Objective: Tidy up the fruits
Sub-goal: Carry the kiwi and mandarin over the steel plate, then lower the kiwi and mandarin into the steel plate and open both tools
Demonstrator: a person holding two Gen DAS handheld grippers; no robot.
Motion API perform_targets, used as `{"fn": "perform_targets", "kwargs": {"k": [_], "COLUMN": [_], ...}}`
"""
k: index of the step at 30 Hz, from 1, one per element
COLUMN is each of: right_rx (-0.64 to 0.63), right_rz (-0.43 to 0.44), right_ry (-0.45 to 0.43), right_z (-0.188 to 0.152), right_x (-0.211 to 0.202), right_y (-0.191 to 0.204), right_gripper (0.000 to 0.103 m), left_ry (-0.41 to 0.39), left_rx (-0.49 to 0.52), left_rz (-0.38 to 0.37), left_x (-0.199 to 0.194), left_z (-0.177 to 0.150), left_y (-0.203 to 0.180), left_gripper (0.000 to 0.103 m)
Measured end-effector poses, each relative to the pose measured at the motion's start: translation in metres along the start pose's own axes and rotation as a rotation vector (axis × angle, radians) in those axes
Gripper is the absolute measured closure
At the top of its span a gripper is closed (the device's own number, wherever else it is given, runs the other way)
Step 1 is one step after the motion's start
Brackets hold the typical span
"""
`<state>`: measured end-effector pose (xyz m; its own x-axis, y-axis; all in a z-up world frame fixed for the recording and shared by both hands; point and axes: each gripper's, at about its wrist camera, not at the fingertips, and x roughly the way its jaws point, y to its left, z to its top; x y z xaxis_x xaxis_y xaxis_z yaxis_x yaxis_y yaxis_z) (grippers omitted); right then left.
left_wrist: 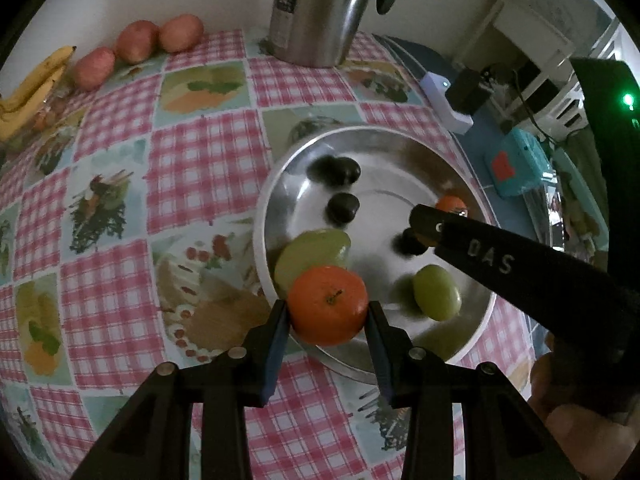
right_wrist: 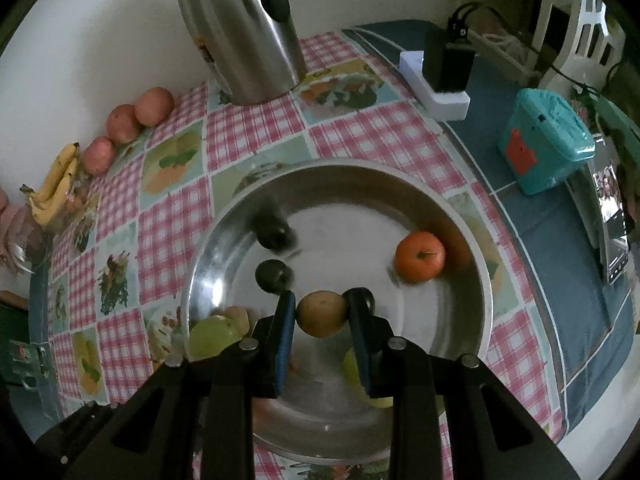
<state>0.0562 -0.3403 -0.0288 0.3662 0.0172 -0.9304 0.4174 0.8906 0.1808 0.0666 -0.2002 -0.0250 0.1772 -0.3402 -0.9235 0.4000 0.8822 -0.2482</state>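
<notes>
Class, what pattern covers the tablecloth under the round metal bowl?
Pink-and-white gingham squares alternating with food pictures on the tablecloth, clearest in the left wrist view.

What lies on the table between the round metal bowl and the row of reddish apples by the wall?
Only bare checked tablecloth lies between the round metal bowl and the reddish apples, seen in the left wrist view.

Kettle (right_wrist: 240,32) behind fruit bowl (right_wrist: 476,256)

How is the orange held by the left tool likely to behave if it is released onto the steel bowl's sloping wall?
The orange is round, so it would probably roll down the smooth bowl toward the middle. It looks firm between the left tool, so unlikely to bruise.
</notes>
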Motion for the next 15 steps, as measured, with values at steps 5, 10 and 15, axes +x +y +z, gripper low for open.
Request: {"fn": "perform_targets", "kwargs": {"k": [5, 10, 15], "right_rx": [-0.013, -0.017, -0.012], "right_rz": [0.000, 0.001, 0.001], "right_ry": [0.036, 0.058, 0.067], "right_z": [-0.002, -0.003, -0.002], "right_x": [0.009, 0.014, 0.016], "right_y": [0.003, 0.005, 0.005], "right_gripper": [0.074, 0.074, 0.074], "left_ry": [0.023, 0.038, 0.036], "left_rx": [0.002, 0.000, -0.001], "left_rz": [-0.004, -0.011, -0.022], "left_x": [0.006, 0.010, 0.010], "left_z": [-0.001, -0.002, -0.002], "left_y": [-0.002, -0.003, -0.005], "left_gripper": [0.062, 0.062, 0.061]}}
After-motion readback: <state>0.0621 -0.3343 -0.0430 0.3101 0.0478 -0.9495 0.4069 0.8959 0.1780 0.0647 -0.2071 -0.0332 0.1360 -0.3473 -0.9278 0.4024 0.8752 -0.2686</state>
